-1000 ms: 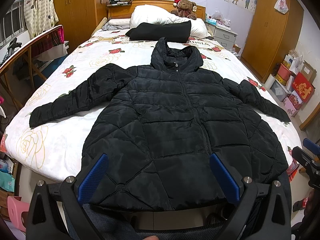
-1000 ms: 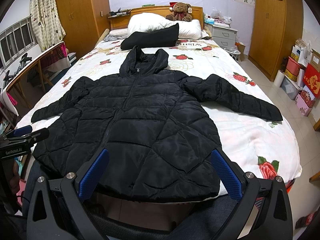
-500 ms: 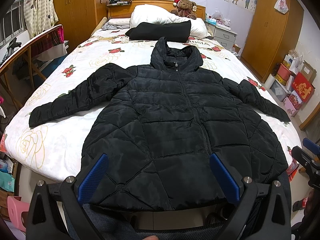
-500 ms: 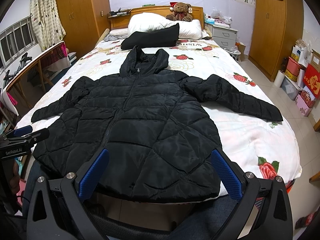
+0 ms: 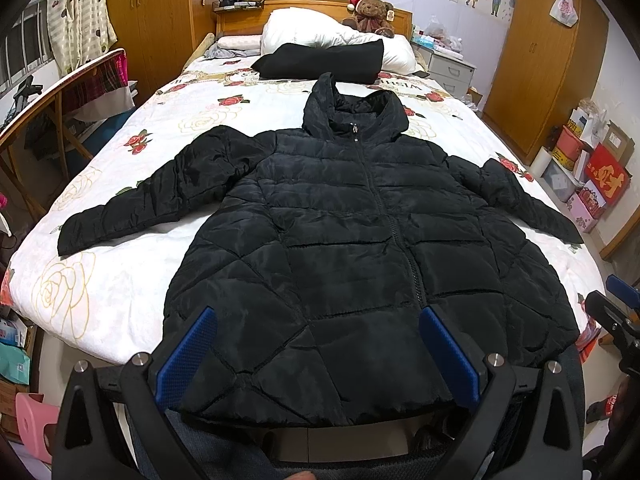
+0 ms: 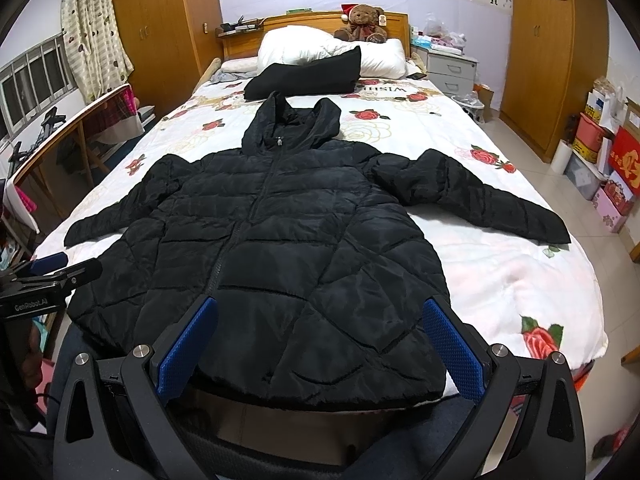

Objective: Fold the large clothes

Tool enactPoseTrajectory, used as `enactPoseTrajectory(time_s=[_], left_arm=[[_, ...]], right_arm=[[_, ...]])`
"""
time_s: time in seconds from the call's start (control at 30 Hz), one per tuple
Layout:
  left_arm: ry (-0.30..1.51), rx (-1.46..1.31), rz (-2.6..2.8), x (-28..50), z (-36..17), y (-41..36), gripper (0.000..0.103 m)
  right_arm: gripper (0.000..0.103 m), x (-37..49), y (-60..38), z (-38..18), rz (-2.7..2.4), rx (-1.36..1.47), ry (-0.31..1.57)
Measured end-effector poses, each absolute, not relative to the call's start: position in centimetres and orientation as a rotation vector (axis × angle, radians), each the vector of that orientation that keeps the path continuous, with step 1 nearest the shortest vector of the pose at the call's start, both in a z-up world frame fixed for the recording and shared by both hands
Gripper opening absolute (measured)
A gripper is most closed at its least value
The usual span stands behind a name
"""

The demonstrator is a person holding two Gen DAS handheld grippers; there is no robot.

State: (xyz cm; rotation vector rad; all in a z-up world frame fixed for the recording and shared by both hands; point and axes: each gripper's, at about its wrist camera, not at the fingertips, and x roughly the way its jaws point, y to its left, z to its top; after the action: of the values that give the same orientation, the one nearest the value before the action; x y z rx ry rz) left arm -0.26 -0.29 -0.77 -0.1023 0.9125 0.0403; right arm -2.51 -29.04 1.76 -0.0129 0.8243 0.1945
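Note:
A black hooded puffer jacket lies flat and zipped on the bed, front up, sleeves spread to both sides, hem at the near edge. It also shows in the right wrist view. My left gripper is open and empty, held just before the hem. My right gripper is open and empty too, over the hem's middle. Each gripper shows at the other view's edge: the right one, the left one.
The bed has a white floral cover. A folded black garment, white pillows and a teddy bear sit at the head. A wooden desk stands left; a nightstand, wardrobe and boxes stand right.

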Motion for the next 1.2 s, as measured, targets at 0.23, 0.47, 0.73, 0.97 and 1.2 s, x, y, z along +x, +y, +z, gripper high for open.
enactPoseTrajectory(time_s=[0.23, 0.47, 0.73, 0.97, 1.2], left_arm=[[0.92, -0.108, 0.057, 0.0, -1.4, 0.3, 0.102], [0.925, -0.141, 0.09, 2.0, -1.7, 3.1, 0.102], [0.933, -0.22, 0.149, 4.8, -3.3, 8.0, 0.102], [0.969, -0.341, 0.287, 7.3, -5.9, 15.5, 0.102], [0.975, -0.378, 0.469, 8.2, -8.9, 24.0, 0.097]], right_arm=[[0.102, -1.4, -28.0, 1.4, 0.21, -0.012, 0.821], [0.102, 0.4, -27.4, 1.4, 0.233, -0.02, 0.835], [0.102, 3.8, -24.9, 0.7, 0.26, -0.082, 0.852], [0.102, 7.1, -22.1, -0.6, 0.297, -0.117, 0.868], [0.102, 9.9, -19.3, -1.6, 0.334, -0.143, 0.869]])
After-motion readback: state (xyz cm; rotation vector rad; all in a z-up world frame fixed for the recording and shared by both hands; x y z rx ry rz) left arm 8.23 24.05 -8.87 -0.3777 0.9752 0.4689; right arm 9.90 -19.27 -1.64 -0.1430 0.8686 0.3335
